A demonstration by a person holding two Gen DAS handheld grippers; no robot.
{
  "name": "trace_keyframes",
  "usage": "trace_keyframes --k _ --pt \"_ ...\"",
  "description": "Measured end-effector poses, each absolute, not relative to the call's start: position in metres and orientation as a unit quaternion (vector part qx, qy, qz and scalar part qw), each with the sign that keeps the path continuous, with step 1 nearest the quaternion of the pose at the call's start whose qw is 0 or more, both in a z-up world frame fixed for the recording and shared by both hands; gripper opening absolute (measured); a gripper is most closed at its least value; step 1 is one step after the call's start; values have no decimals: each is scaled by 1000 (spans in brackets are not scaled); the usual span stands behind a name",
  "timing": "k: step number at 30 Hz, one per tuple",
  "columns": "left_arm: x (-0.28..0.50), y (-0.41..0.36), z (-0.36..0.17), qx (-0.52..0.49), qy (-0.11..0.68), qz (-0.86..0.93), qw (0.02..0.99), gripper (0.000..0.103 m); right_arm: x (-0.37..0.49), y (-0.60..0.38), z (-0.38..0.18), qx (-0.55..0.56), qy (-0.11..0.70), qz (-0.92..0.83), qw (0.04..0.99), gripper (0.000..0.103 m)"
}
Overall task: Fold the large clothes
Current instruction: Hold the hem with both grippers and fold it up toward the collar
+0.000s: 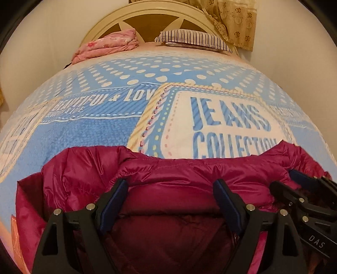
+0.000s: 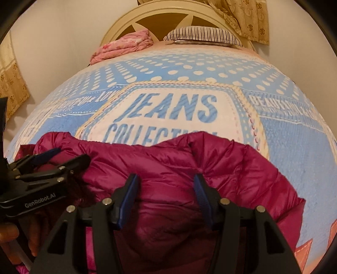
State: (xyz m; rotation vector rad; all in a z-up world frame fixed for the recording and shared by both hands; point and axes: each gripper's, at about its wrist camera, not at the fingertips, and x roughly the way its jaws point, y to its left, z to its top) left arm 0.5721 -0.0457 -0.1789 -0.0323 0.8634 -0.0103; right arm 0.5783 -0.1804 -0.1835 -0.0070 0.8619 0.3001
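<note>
A magenta puffer jacket [image 1: 168,175] lies bunched at the near edge of the bed; it also shows in the right wrist view [image 2: 168,162]. My left gripper [image 1: 170,187] is open, its fingers spread over the jacket's folded edge, with fabric bulging between them. My right gripper [image 2: 166,183] is open too, its fingers on either side of a puffy bulge of the jacket. Each gripper shows in the other's view, the right one at the far right [image 1: 294,179] and the left one at the far left [image 2: 63,156], both on the jacket.
The bed carries a blue and white sheet [image 1: 105,130] printed "JEANS COLLECTION". A pink folded quilt [image 1: 107,45] and a striped pillow [image 1: 193,39] lie at the cream headboard [image 1: 151,12]. Patterned curtains [image 1: 233,19] hang behind.
</note>
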Motion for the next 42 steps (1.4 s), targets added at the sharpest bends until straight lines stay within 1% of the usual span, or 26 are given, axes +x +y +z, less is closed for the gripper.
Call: trace_keyframes --k 14,42 --pt "578 -55 -191 20 430 13 903 89 580 -169 -195 -34 419 131 898 59" --pt "577 -60 -192 32 430 19 902 90 581 -160 -199 -65 424 116 896 59"
